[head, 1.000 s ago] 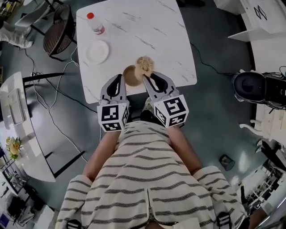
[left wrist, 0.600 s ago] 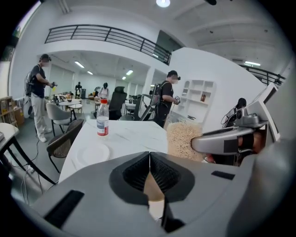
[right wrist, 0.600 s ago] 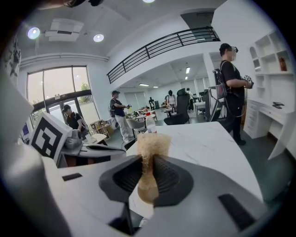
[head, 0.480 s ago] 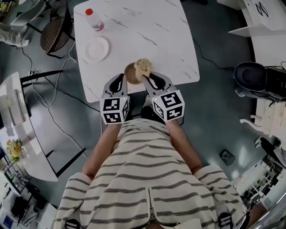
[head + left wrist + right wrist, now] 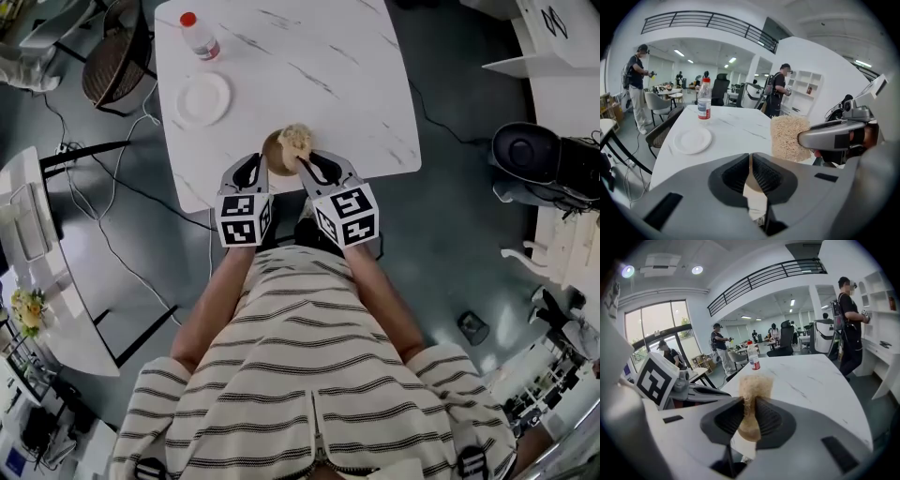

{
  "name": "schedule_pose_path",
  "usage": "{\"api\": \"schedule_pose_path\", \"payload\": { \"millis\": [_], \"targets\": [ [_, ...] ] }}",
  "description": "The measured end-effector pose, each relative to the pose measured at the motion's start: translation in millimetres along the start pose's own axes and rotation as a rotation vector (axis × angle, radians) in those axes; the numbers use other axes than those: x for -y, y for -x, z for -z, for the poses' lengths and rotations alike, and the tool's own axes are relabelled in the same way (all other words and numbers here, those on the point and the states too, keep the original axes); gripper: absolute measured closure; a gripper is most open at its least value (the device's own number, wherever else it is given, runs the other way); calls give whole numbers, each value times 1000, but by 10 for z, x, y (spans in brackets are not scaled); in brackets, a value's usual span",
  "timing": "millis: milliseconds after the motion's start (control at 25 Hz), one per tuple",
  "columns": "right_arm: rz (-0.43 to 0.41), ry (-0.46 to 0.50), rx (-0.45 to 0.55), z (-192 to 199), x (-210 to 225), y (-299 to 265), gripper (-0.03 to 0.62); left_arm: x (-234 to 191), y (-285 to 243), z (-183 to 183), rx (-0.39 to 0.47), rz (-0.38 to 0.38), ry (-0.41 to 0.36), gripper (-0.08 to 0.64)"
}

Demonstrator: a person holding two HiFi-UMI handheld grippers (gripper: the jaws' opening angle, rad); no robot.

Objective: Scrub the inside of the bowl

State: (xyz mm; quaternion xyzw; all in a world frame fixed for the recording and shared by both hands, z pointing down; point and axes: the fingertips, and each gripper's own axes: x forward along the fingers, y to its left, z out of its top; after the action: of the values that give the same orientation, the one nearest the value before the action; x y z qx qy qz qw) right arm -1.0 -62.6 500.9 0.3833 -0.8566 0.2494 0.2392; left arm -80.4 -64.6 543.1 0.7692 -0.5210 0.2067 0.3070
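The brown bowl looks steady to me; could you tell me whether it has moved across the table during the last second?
No, not noticeably. The brown bowl keeps its place at the near edge of the table, at the same offset from the white plate.

Smooth, faintly glossy white worktop point(image 5: 309, 56) with grey marble-like veining. On it, a tan, matt bowl point(image 5: 272, 155) that looks wooden and a coarse, fibrous straw-coloured scrubbing pad point(image 5: 298, 141). At 10 o'clock from the bowl, a smooth white plate point(image 5: 203, 98) and a clear plastic bottle point(image 5: 199, 37). The left hand-held gripper point(image 5: 750, 157) and right hand-held gripper point(image 5: 749, 401) are matt grey plastic with ribbed black pads point(image 5: 766, 177). The dark floor point(image 5: 450, 244) is glossy.
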Motion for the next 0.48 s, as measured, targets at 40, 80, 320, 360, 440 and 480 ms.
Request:
{"api": "schedule_pose_path", "payload": {
  "millis": [40, 80, 320, 360, 440, 480],
  "targets": [
    [-2, 1, -6, 22, -5, -16, 515, -11, -19, 30, -7, 3, 8, 552],
    [-3, 3, -12, 43, -10, -31, 515, -24, -36, 60, -14, 7, 19, 552],
    [-4, 8, -37, 134, -6, -99, 514, -92, -126, 199, -48, 28, 85, 515],
    [-3, 8, -39, 144, -1, -98, 514, -93, -138, 224, -51, 34, 102, 512],
    [2, 8, -42, 162, 13, -94, 514, -98, -168, 287, -67, 45, 137, 512],
    [3, 8, -43, 170, 18, -96, 514, -105, -183, 321, -77, 49, 153, 512]
  ]
}}
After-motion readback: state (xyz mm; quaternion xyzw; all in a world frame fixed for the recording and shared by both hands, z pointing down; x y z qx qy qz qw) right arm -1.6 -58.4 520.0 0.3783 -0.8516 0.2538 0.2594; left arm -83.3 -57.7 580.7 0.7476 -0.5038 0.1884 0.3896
